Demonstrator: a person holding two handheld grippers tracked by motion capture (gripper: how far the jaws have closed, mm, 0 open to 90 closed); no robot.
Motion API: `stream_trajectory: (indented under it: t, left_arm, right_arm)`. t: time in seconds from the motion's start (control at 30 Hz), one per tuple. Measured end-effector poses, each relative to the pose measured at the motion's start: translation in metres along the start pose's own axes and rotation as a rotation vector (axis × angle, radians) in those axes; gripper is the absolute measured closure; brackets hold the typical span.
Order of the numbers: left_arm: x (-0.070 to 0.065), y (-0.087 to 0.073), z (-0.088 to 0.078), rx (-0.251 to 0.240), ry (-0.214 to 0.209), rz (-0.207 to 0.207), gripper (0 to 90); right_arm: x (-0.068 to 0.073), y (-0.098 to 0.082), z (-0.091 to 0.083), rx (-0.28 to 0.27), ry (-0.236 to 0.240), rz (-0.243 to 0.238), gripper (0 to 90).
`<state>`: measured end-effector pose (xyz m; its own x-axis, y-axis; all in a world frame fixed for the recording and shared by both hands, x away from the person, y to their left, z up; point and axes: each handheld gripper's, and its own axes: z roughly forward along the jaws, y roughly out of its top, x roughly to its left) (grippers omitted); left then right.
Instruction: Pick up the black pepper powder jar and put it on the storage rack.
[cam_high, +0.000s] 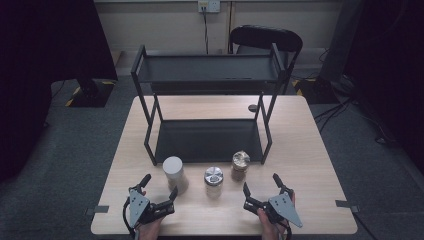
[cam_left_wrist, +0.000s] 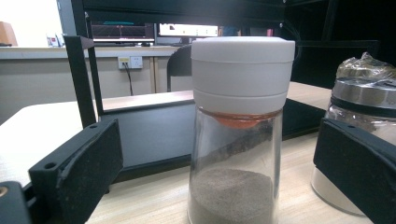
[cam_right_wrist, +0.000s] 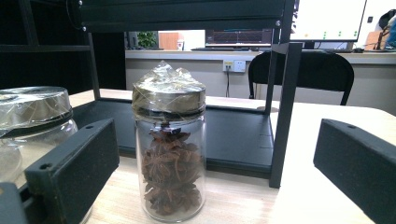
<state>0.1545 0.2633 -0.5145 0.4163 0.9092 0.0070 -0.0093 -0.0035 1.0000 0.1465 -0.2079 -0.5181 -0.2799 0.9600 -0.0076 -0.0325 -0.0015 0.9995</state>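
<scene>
1. Nearest the front edge of the surface (cam_high: 310, 165): left tool (cam_high: 159, 189) and right tool (cam_high: 260, 187), two in count, each in a hand, both released with jaws spread wide and nothing between the pads.
2. Left tool aimed away from the person at the white-capped jar (cam_high: 174, 173); in the left gripper view that jar (cam_left_wrist: 238, 130) framed between the two black jaws but apart from both.
3. Right tool aimed at the jar of star anise (cam_high: 240, 165); in the right gripper view that jar (cam_right_wrist: 170, 144) standing ahead of the open jaws, untouched.
4. Jars: three in count, set in a loose row across the surface, just in front of the rack (cam_high: 207, 107). All upright, long axis vertical, lids upward.
5. Left jar: clear glass, broad white cap, grey-brown powder in the bottom part.
6. Middle jar (cam_high: 213, 181): clear glass, shiny metal lid, slightly nearer the person than its neighbours.
7. Right jar: clear glass, dark star-shaped spice inside, lid under crinkled clear film.
8. No readable brand, label or writing on jars, tools or rack.
9. Rack: one, black metal, two tiers, lower shelf resting on the surface, upper shelf raised on four posts, long axis across the surface.
10. Behind the surface: one black chair (cam_high: 266, 37) and a wall socket (cam_high: 209, 5) with a cable hanging down.
</scene>
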Motion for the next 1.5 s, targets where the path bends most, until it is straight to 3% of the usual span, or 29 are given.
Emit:
stream_trajectory:
  t: [0.83, 1.5]
  left_arm:
    - [0.002, 0.005, 0.003, 0.030, -0.007, -0.001, 0.0]
    - [0.003, 0.019, 0.009, 0.044, -0.043, -0.017, 0.0]
  right_arm:
    - [0.001, 0.000, 0.000, 0.000, -0.004, 0.000, 0.0]
    - [0.001, 0.000, 0.000, 0.000, -0.004, 0.000, 0.0]
